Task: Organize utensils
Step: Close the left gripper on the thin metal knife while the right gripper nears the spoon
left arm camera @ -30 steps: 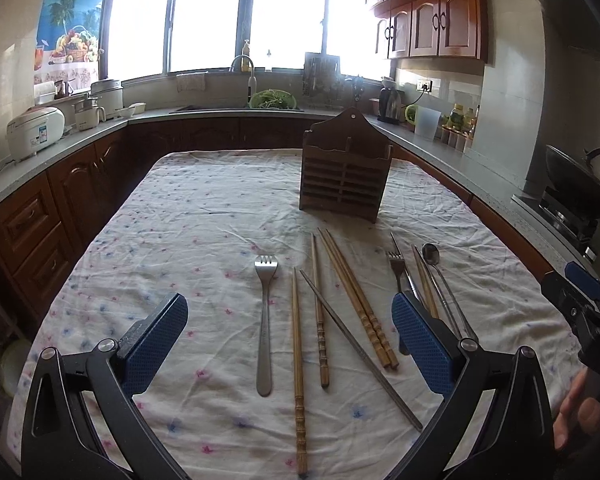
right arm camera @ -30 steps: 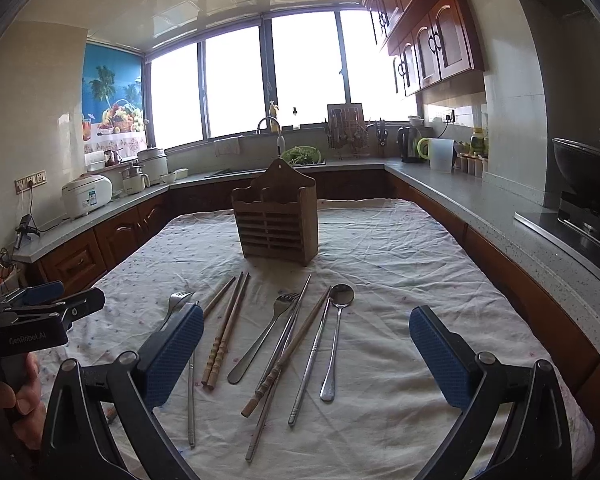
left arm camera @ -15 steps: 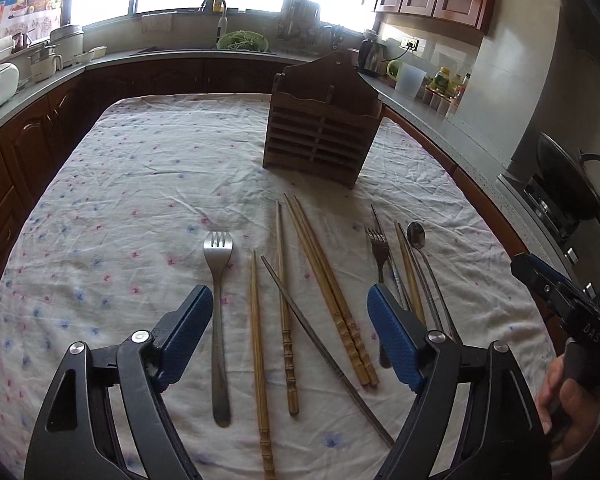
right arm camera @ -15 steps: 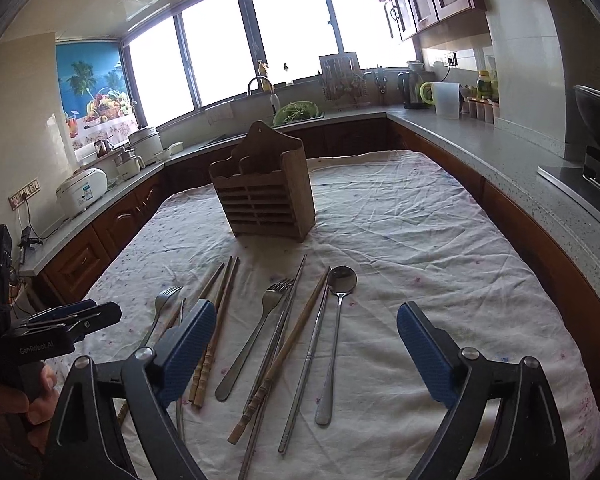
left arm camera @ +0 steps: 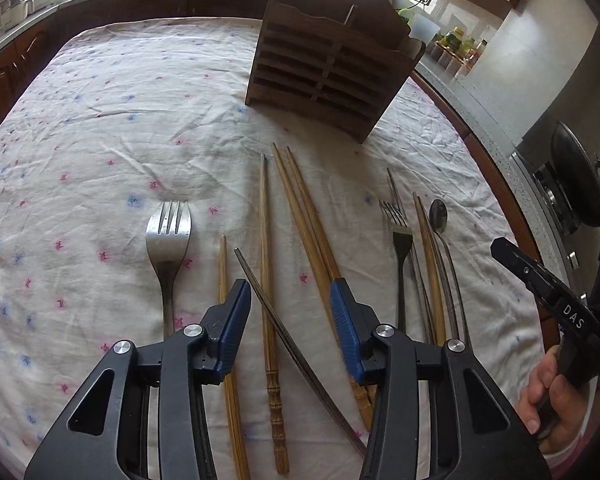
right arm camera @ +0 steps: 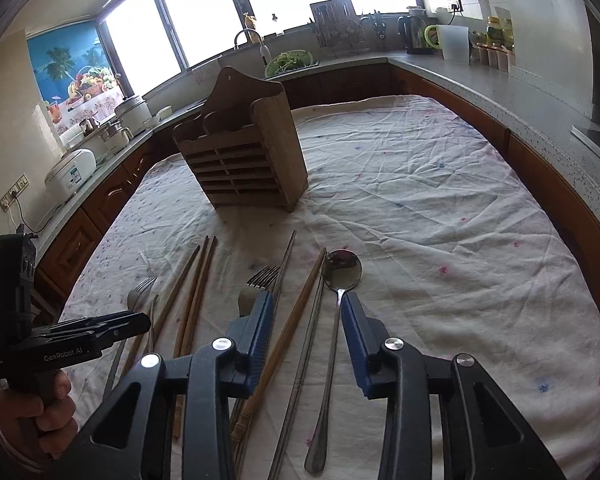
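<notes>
Both grippers are dropping closer: left gripper (left arm camera: 290, 304) closing around lengthwise chopsticks (left arm camera: 265, 240); right gripper (right arm camera: 306, 318) narrowing over spoon (right arm camera: 332, 344); we are gripping nothing.

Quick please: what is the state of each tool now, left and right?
Left tool: closing, pads touch nothing yet; a metal chopstick and a wooden chopstick lie between them.
Right tool: closing, holds nothing yet; the spoon handle lies between its pads.
</notes>
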Available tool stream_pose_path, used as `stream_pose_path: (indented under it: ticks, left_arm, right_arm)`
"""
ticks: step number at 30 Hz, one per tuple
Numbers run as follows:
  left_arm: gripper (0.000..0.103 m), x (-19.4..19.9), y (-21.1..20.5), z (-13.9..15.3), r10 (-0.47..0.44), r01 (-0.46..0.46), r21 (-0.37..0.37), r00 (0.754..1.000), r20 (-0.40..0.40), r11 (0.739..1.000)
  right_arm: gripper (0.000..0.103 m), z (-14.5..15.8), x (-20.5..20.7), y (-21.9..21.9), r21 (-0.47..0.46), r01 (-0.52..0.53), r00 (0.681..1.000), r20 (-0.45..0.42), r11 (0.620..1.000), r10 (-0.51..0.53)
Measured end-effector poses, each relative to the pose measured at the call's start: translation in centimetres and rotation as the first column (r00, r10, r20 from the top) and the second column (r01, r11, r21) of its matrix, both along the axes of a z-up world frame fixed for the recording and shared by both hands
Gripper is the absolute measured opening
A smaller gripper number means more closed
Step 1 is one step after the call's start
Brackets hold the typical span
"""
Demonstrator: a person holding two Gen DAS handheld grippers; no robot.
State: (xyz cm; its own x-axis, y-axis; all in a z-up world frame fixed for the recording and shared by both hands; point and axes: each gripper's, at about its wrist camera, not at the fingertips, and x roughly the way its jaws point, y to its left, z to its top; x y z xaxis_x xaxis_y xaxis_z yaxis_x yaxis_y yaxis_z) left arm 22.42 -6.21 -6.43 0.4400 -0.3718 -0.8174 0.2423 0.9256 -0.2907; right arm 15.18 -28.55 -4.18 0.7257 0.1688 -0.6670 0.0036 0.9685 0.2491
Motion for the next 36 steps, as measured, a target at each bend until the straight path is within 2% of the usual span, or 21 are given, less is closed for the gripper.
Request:
stream_pose_path:
  ticks: [2, 10, 15, 17, 23, 26, 28, 36]
  left_arm:
    - [0.035, 0.5, -0.1, -0.3, -0.004, 0.004, 0.009, 1.000, -0.010, 1.000]
    - [0.012, 2.4, -0.4, -1.9, 0.000, 0.002, 0.059, 0.999, -0.042, 0.998]
    - [0.011, 2.8, -1.1, -1.8, -0.023, 0.025, 0.089, 1.000, -0.020, 0.996]
    - [0.010, 2.8, -1.5, -1.5, -0.045, 0.045, 0.071, 0.999, 0.000, 0.997]
    - [0.006, 2.7, -3.0, -0.7, -0.101, 0.096, 0.075, 0.993, 0.053, 0.992]
    - [0.004, 2.7, -2.8, -0.4, -0.101, 0.096, 0.077, 0.993, 0.064, 0.992]
    - [0.004, 2.9, -2.6, -0.3, -0.099, 0.095, 0.070, 0.993, 0.059, 0.993]
    - [0.004, 3.3, -3.3, -1.3, -0.141, 0.139, 0.089, 0.990, 0.008, 0.986]
  right_arm:
    - [0.028, -0.7, 0.7, -0.2, 0.006, 0.000, 1.000, -0.029, 1.000, 0.000]
    - [0.028, -2.3, 2.2, -0.5, 0.007, -0.001, 0.997, -0.078, 1.000, 0.002]
    - [0.028, -3.1, 3.1, -0.5, 0.002, -0.006, 0.994, -0.109, 1.000, 0.006]
    - [0.024, -3.3, 3.3, -0.4, 0.000, -0.012, 0.993, -0.116, 1.000, 0.012]
    - [0.016, -3.6, 3.5, -0.3, 0.000, -0.014, 0.993, -0.121, 1.000, 0.014]
    - [0.014, -3.5, 3.5, -0.4, 0.002, -0.016, 0.992, -0.122, 1.000, 0.016]
    - [0.009, -3.4, 3.5, -0.4, 0.000, -0.016, 0.993, -0.117, 1.000, 0.016]
    - [0.014, -3.8, 4.1, -0.3, 0.016, -0.024, 0.989, -0.145, 1.000, 0.026]
